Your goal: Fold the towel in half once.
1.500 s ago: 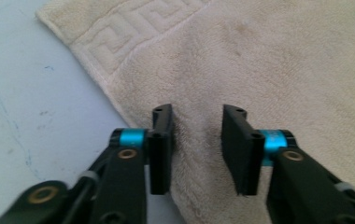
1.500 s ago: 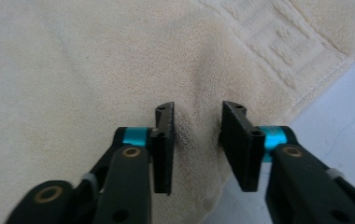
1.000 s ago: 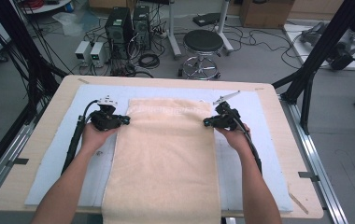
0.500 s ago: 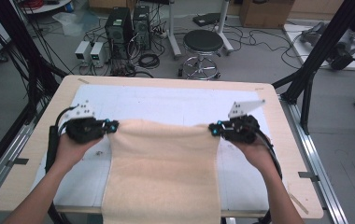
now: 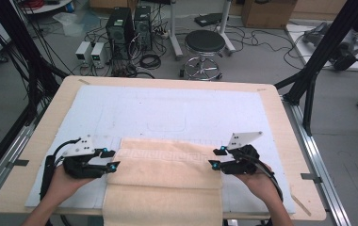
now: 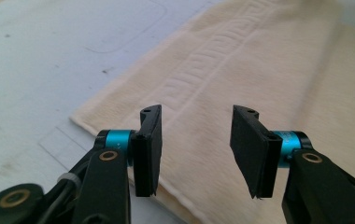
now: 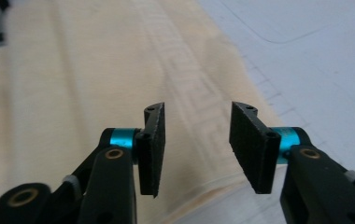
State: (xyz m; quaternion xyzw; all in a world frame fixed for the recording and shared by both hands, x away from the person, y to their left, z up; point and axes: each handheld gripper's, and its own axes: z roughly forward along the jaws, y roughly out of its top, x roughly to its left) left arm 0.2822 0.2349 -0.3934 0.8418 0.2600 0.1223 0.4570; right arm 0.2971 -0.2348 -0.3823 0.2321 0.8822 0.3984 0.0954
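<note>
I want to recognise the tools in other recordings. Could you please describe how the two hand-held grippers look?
Both are alike. The left gripper and the right gripper have black bodies, each topped by a grey three-cornered plate and trailing a black cable. Up close, the left gripper has flat black rectangular pads on turquoise collars, with brass-coloured pivot pins on the black links. The forearms are bare, without sleeves.

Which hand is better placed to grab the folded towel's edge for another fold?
Neither clearly: it looks like a job for both. The left hand-held gripper and right hand-held gripper sit open, level with each other, at opposite ends of the towel's far edge.
</note>
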